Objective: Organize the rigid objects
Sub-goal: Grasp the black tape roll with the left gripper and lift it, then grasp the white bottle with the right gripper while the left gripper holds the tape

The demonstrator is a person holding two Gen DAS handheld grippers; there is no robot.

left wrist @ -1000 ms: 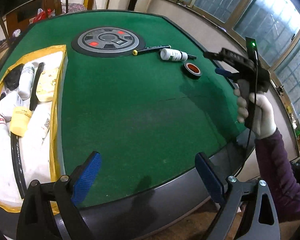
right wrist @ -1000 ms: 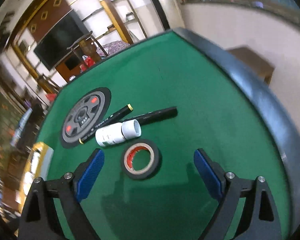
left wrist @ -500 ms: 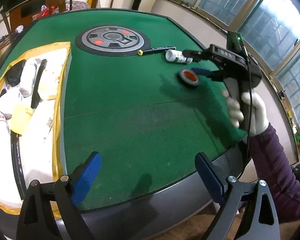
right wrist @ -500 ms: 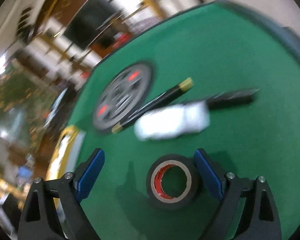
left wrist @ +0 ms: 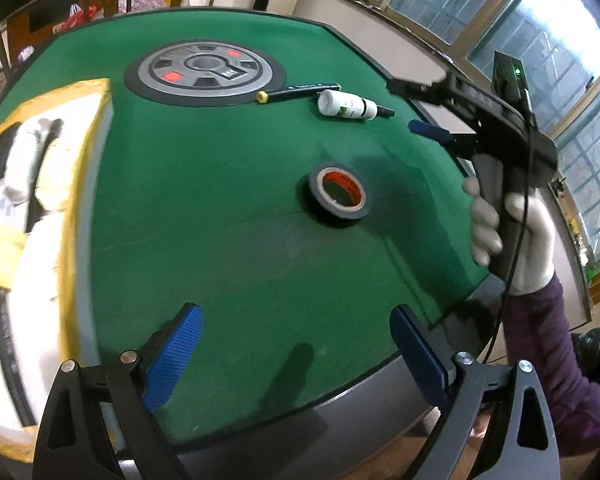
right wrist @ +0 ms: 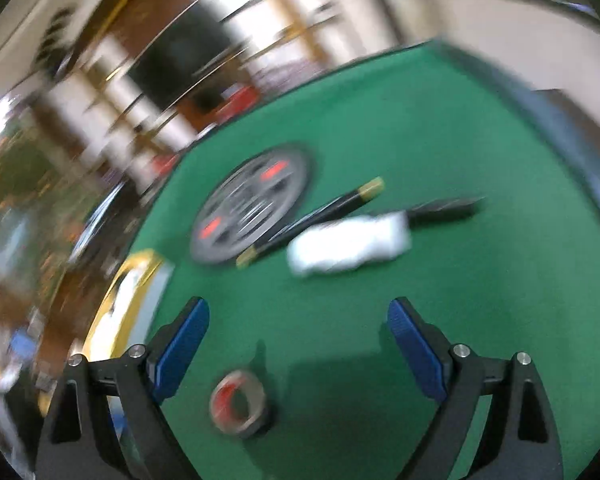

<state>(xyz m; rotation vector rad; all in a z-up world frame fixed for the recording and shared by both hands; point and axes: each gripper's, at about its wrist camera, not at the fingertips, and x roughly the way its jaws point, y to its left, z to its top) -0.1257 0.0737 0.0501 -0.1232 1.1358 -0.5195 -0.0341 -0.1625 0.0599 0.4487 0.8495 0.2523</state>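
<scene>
In the left wrist view, the left gripper point(left wrist: 294, 356) filled the bottom of the frame with its blue pads spread wide apart and nothing between them, above the near edge of the green desk point(left wrist: 220, 208). A black tape roll point(left wrist: 339, 195) with a red inner core lay flat on the felt at centre right, apart from everything else. Further up the frame a white bottle point(left wrist: 347, 105) lay on its side, with a black marker with a yellow cap point(left wrist: 298, 91) just to its left and a second black pen point(left wrist: 385, 112) poking out from behind its right end. A round grey disc with red marks point(left wrist: 205, 73) sat at the upper centre. Along the left edge a yellow-rimmed tray point(left wrist: 80, 168) held white and yellow items, too blurred to name.

At the right of that view a white-gloved hand point(left wrist: 512, 236) on a purple sleeve point(left wrist: 556, 364) gripped the right gripper point(left wrist: 424, 110), whose fingers stood open over the felt to the right of the bottle.

The right wrist view was motion-blurred; its blue pads were wide apart and empty, with the tape roll point(right wrist: 240, 408) low in the frame between the arms and the bottle point(right wrist: 350, 244) above it.
</scene>
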